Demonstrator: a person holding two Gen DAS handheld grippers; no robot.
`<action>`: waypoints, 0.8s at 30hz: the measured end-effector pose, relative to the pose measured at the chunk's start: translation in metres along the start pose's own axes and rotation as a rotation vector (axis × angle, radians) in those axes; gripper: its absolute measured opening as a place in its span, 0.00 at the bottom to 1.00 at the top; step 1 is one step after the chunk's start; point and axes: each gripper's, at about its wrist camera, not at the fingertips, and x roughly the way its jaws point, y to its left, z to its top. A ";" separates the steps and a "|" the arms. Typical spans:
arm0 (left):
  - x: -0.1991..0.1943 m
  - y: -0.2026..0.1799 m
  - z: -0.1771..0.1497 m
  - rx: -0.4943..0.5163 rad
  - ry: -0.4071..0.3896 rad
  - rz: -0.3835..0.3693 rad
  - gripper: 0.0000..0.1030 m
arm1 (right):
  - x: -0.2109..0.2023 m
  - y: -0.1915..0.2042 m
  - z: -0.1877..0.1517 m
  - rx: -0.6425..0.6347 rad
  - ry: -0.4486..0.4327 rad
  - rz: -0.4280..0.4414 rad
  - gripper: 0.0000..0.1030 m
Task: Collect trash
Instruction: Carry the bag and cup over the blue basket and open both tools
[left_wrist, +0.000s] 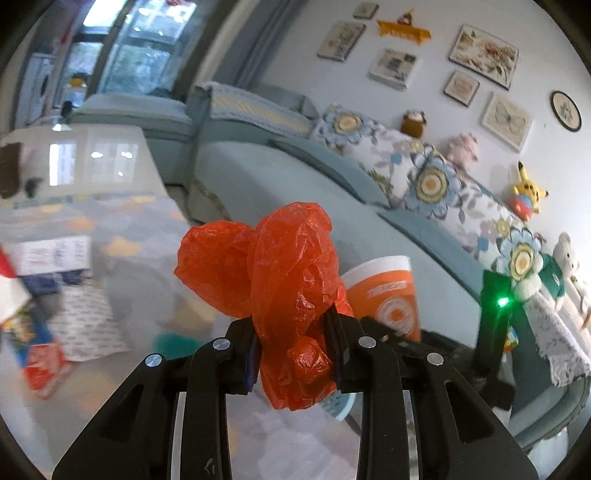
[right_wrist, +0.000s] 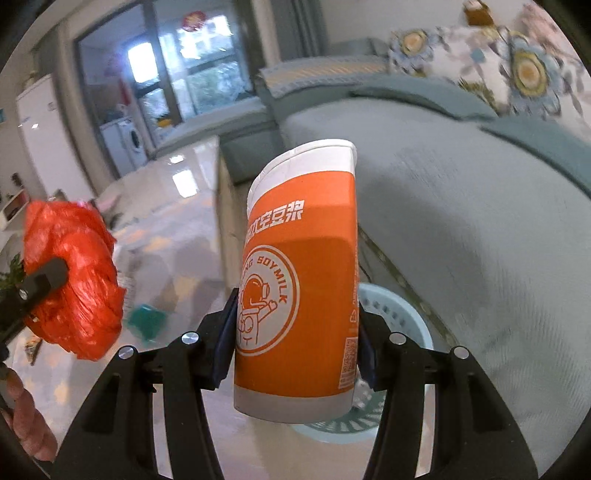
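Observation:
My left gripper (left_wrist: 293, 343) is shut on a crumpled orange-red plastic bag (left_wrist: 280, 273), which bulges up above the fingers. In the right wrist view the same plastic bag (right_wrist: 74, 277) shows at the left, with one black finger of the left gripper across it. My right gripper (right_wrist: 295, 332) is shut on an orange and white paper soymilk cup (right_wrist: 299, 280), upright and dented at one side. The cup (left_wrist: 388, 295) also appears just right of the bag in the left wrist view. A pale blue slatted waste basket (right_wrist: 402, 314) stands on the floor behind and below the cup.
A long blue-grey sofa (left_wrist: 295, 184) with flowered cushions and soft toys fills the right. A glossy low table (left_wrist: 92, 158) is at the left, with boxes and a red packet (left_wrist: 40, 365) on the floor near it. A green item (right_wrist: 146, 321) lies on the floor.

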 end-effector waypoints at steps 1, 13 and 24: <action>0.009 -0.002 -0.002 0.002 0.016 -0.010 0.27 | 0.009 -0.007 -0.004 0.017 0.022 -0.013 0.49; 0.092 -0.013 -0.024 0.074 0.201 -0.075 0.43 | 0.086 -0.067 -0.041 0.191 0.230 -0.080 0.51; 0.078 -0.004 -0.025 0.058 0.178 -0.044 0.65 | 0.084 -0.079 -0.051 0.235 0.218 -0.061 0.60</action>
